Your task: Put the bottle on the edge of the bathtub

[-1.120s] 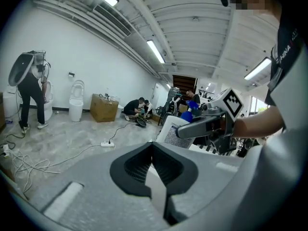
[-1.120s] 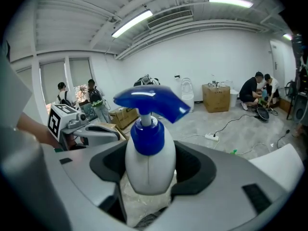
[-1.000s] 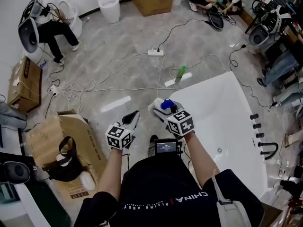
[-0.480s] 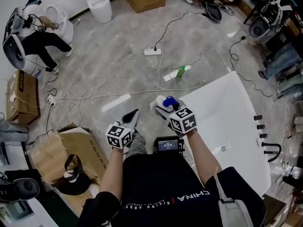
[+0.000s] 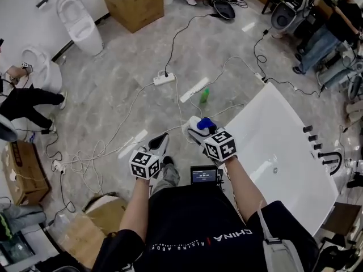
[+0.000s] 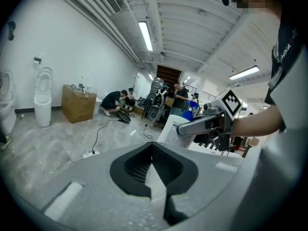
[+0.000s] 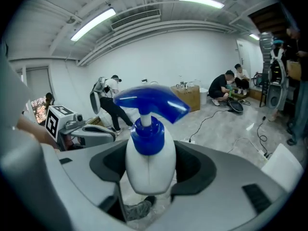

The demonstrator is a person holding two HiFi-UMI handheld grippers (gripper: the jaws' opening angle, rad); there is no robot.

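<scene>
Right gripper view reveals jaws clamping bottle [image 7: 148,165]

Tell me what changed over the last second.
The person turned and moved: the floor, the power strip and the bathtub shifted across the head view. No grip changed: the right gripper stays shut on the bottle, not yet on the tub's edge; the left gripper stays shut and empty.

Two claws [image 5: 161,140] [image 5: 195,132], one white bottle [image 5: 205,123], one green bottle [image 5: 204,96], one bathtub [image 5: 283,152]
</scene>
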